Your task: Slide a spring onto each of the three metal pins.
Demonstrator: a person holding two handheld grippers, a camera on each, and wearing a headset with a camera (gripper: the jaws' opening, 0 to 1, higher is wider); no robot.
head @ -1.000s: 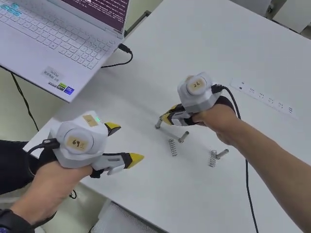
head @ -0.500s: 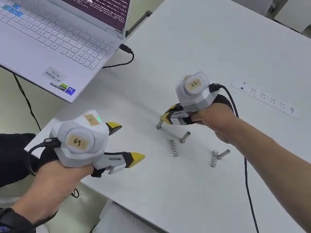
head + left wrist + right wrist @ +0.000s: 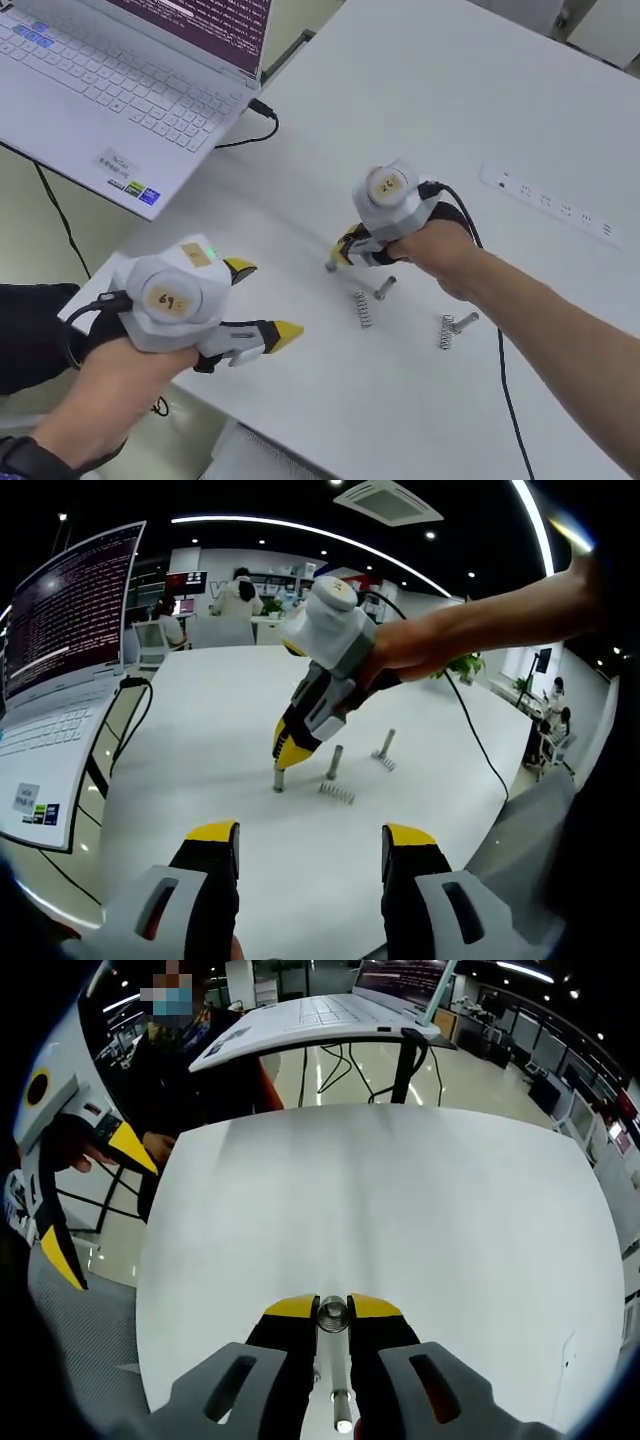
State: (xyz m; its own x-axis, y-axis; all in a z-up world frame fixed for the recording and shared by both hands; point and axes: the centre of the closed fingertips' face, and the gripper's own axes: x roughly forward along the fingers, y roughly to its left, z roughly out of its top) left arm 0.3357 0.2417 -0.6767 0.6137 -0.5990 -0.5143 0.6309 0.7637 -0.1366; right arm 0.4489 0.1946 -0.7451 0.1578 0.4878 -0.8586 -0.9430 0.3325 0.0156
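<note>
Overhead: a curved light strip (image 3: 300, 535) and a ceiling vent (image 3: 385, 500) are seen above an open office.
Worktop: the white worktop (image 3: 420, 90) is plain and matt.
Laptop: the laptop (image 3: 100, 70) is seen open at the far left, past the worktop's edge. The pale lines on its dark screen and its stickers (image 3: 128, 175) cannot be read.
Power strip: a white power strip (image 3: 545, 200) is laid well right of the pins.
Left claw: the left claw (image 3: 262, 300) is marked "69". It is held spread wide with nothing in it, above the near edge.
Right claw: the right claw (image 3: 345, 247) carries a number that cannot be read. It is clamped on a spring (image 3: 333, 1314) just above the first pin (image 3: 331, 266).
Other pins: the second pin (image 3: 384, 288) and third pin (image 3: 462, 322) are seen to the right.
Springs: a loose spring (image 3: 363, 309) lies just beside the second pin, and the last spring (image 3: 443, 332) lies just beside the third.
</note>
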